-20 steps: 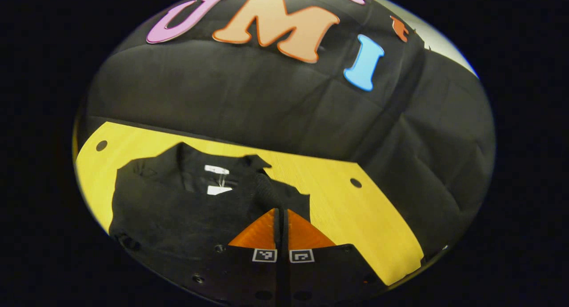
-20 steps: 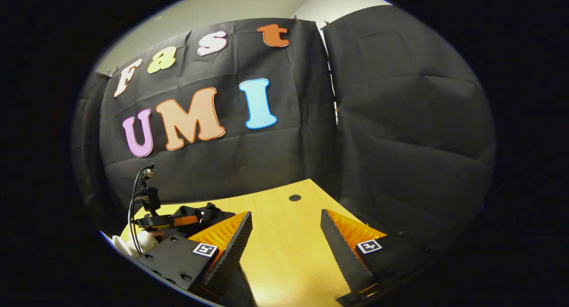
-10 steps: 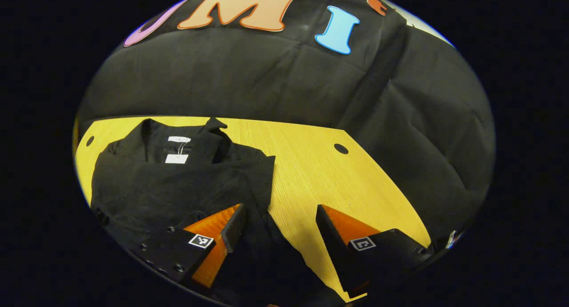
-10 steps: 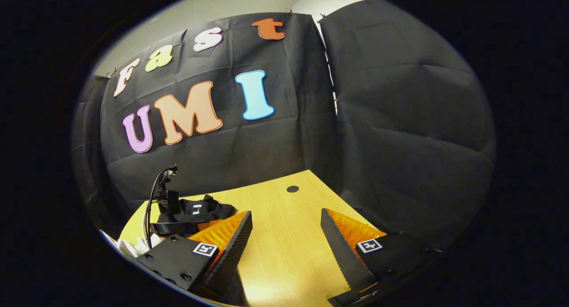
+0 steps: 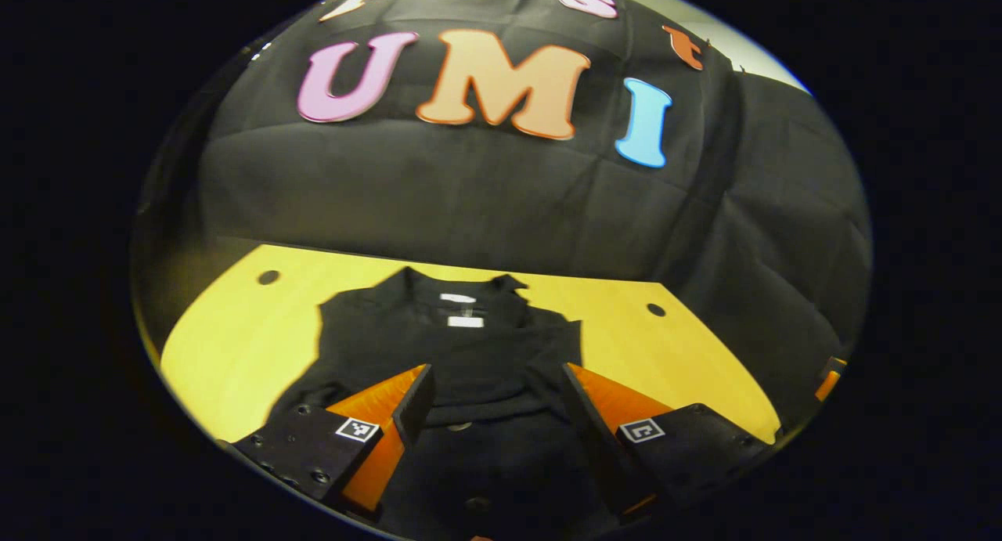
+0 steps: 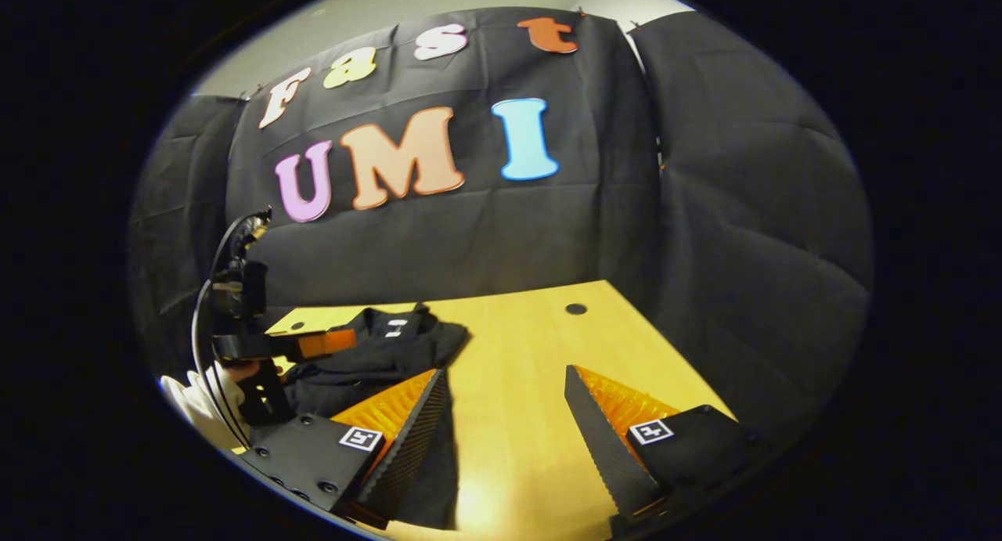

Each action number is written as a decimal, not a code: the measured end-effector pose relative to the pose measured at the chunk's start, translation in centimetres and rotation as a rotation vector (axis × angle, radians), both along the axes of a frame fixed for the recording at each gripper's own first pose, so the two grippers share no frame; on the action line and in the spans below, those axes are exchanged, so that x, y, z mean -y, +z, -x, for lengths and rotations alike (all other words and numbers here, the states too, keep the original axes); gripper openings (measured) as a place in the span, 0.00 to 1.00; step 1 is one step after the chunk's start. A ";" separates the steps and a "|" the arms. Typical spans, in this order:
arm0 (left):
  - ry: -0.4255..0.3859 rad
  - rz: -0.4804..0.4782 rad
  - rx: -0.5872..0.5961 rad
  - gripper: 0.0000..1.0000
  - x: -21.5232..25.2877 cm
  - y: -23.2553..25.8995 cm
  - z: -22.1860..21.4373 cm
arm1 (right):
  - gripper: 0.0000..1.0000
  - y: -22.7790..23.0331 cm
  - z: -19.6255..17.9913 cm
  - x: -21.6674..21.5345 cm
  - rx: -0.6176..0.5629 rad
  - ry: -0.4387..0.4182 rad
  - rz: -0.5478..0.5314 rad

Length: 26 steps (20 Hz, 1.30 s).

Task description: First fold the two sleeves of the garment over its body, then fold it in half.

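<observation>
1. Now the left gripper [image 5: 491, 388] stands wide open and holds nothing; a second ago its fingers were pressed together low over the cloth, and half a second ago they had already parted
2. It has pulled back and up since then: the garment [image 5: 462, 345] sits centred ahead between the fingers, where before it lay off to their left
3. Right gripper [image 6: 505, 400] is likewise wide open and empty, over bare table [image 6: 532, 353], much as in both earlier frames
4. Garment lies flat on the table [image 5: 235, 337], collar and white tags [image 5: 463, 310] at the far end toward the wall; its near part runs under the left gripper
5. Both side edges look drawn in, with a ridge of cloth across the body, so the sleeves appear folded over; dark cloth, so I cannot be certain of each layer
6. Right gripper view shows the garment [image 6: 376, 349] left of its fingers, with the left gripper [image 6: 313, 344] and the hand [image 6: 243, 369] holding it above the garment's near side
7. Judgement: the release marks a sleeve fold just finished; the fold in half seems next, calling for a grip on an end of the garment
</observation>
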<state>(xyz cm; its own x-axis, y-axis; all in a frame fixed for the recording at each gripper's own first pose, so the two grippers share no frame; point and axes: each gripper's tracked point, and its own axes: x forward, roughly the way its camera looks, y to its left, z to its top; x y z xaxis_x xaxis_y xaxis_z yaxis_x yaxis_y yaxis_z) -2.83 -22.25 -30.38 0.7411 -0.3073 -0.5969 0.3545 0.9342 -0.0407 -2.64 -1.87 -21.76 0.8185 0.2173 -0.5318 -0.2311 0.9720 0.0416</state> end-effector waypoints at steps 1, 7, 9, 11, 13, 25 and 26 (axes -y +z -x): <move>0.025 -0.023 0.010 0.95 -2.8 0.4 1.3 | 0.98 -1.2 1.0 -1.1 -0.019 0.017 0.002; 0.124 -0.191 -0.082 0.95 -17.2 -1.9 12.1 | 0.99 -9.5 8.3 -6.3 -0.191 0.070 0.024; 0.140 -0.227 -0.140 0.95 -20.3 -3.2 15.8 | 0.99 -11.9 10.4 -6.6 -0.223 0.078 0.068; 0.152 -0.264 -0.180 0.95 -22.5 -4.3 18.7 | 0.99 -13.9 11.8 -6.5 -0.258 0.069 0.098; 0.160 -0.285 -0.202 0.95 -23.9 -5.1 20.7 | 0.94 -15.2 13.0 -6.3 -0.289 0.060 0.105; 0.200 -0.268 -0.150 0.95 -23.1 -6.3 21.4 | 0.94 -18.1 13.6 -5.0 -0.330 0.100 0.179; 0.195 -0.262 -0.145 0.89 -22.7 -6.2 21.3 | 0.98 -18.0 13.4 -5.4 -0.324 0.113 0.169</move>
<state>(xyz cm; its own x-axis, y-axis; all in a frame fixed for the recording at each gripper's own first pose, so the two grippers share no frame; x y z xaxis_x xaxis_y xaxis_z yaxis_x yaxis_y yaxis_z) -24.08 0.45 -36.59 0.6722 0.0087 -0.7403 0.1770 0.9690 0.1721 -16.04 3.54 -39.79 0.5780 0.1841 -0.7950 -0.3388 0.9404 -0.0286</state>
